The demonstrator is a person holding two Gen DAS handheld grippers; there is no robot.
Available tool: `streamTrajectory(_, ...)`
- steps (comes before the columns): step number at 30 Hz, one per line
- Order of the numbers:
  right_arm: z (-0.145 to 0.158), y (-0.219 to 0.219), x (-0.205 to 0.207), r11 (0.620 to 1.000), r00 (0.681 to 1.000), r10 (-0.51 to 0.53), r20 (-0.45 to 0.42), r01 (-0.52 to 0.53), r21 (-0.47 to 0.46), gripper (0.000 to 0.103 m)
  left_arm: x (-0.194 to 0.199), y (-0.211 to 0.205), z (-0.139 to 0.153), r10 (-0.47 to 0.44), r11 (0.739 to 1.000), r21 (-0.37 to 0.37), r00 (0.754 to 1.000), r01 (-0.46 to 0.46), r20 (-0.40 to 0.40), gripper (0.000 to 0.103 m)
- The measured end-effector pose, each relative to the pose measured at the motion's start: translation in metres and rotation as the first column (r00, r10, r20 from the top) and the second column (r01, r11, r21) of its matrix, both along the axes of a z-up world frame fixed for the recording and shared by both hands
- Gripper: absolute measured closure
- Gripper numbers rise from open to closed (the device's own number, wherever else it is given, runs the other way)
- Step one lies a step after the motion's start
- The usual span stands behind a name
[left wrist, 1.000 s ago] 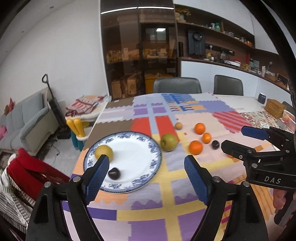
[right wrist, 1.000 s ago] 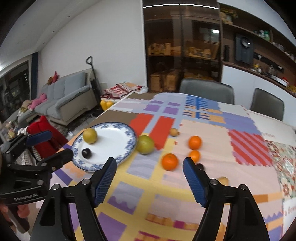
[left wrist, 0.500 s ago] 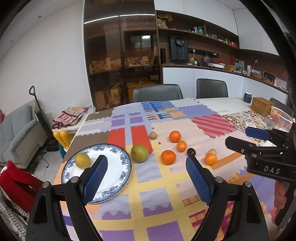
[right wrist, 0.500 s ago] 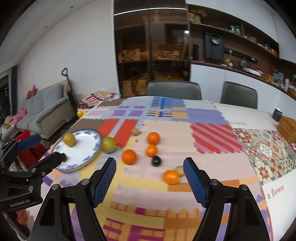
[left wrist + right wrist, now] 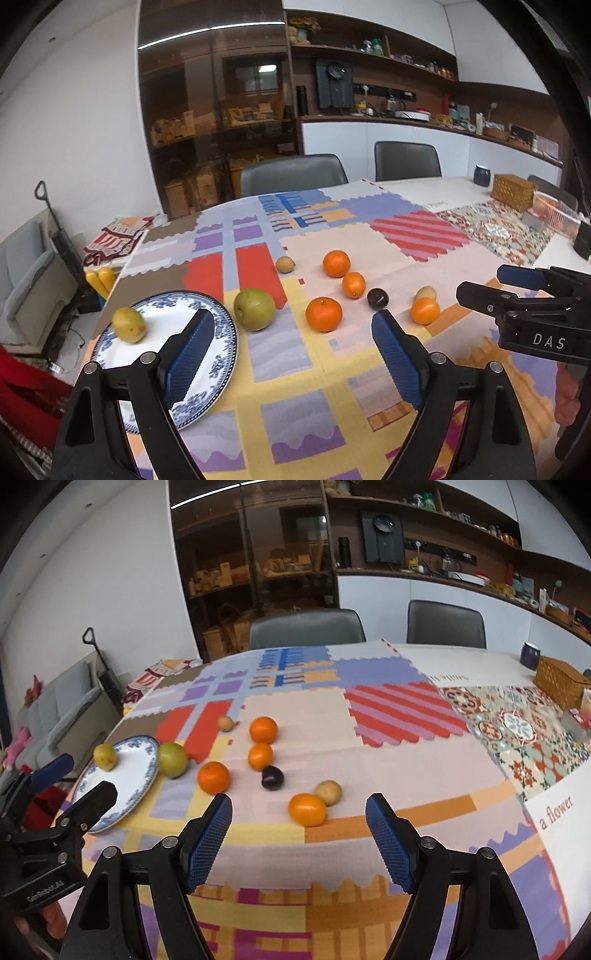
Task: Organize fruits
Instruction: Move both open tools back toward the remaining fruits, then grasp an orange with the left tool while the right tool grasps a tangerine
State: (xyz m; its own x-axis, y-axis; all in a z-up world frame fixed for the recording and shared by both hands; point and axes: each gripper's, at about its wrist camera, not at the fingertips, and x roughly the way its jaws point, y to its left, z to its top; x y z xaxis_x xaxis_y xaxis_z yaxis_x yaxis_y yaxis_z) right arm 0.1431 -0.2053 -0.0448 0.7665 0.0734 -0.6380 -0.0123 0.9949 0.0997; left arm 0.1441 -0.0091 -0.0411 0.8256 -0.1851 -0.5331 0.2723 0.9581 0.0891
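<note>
Pear (image 5: 128,325) on plate (image 5: 221,317); apple (image 5: 255,309) just right of plate; oranges (image 5: 323,314) further right.

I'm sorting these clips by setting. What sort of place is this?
Most likely a home's open dining and living area. A dining table under a patchwork cloth has grey chairs behind it, shelves and a counter with kitchen things line the wall, and a grey sofa stands to the left.
</note>
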Motion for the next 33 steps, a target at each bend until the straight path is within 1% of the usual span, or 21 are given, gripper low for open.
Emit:
streamTrajectory(7,-0.024,0.0,0.014,0.999,0.998,-0.03,-0.054,0.031,0.01,0.027,0.028,-0.009,-0.023,-0.077,0.997,0.011,0.996,0.077,-0.04,0.018)
streamTrajectory(10,-0.033,-0.002,0.021,0.999,0.996,-0.045,-0.074,0.047,0.022,0.028,0.041,-0.014,-0.031,-0.095,0.995,0.02,0.993,0.097,-0.07,0.021)
streamTrajectory(17,-0.049,-0.006,0.038,0.996,0.991,-0.069,-0.115,0.075,0.05,0.029,0.073,-0.025,-0.048,-0.128,0.991,0.011,0.979,0.131,-0.161,0.03)
streamTrajectory(19,-0.051,-0.006,0.041,0.996,0.99,-0.072,-0.119,0.078,0.051,0.031,0.081,-0.028,-0.054,-0.121,0.992,0.021,0.975,0.127,-0.188,0.032)
streamTrajectory(23,-0.056,-0.006,0.047,0.995,0.988,-0.079,-0.134,0.086,0.048,0.035,0.096,-0.033,-0.066,-0.1,0.993,0.039,0.964,0.113,-0.246,0.039)
streamTrajectory(25,-0.06,-0.004,0.05,0.995,0.986,-0.079,-0.147,0.087,0.045,0.037,0.101,-0.035,-0.07,-0.096,0.994,0.031,0.958,0.109,-0.272,0.041)
streamTrajectory(28,-0.065,-0.004,0.054,0.995,0.983,-0.079,-0.163,0.089,0.053,0.041,0.105,-0.036,-0.075,-0.09,0.994,0.025,0.953,0.102,-0.29,0.043)
streamTrajectory(33,-0.071,-0.005,0.058,0.994,0.979,-0.076,-0.187,0.089,0.063,0.046,0.112,-0.039,-0.077,-0.084,0.995,0.019,0.949,0.095,-0.303,0.049)
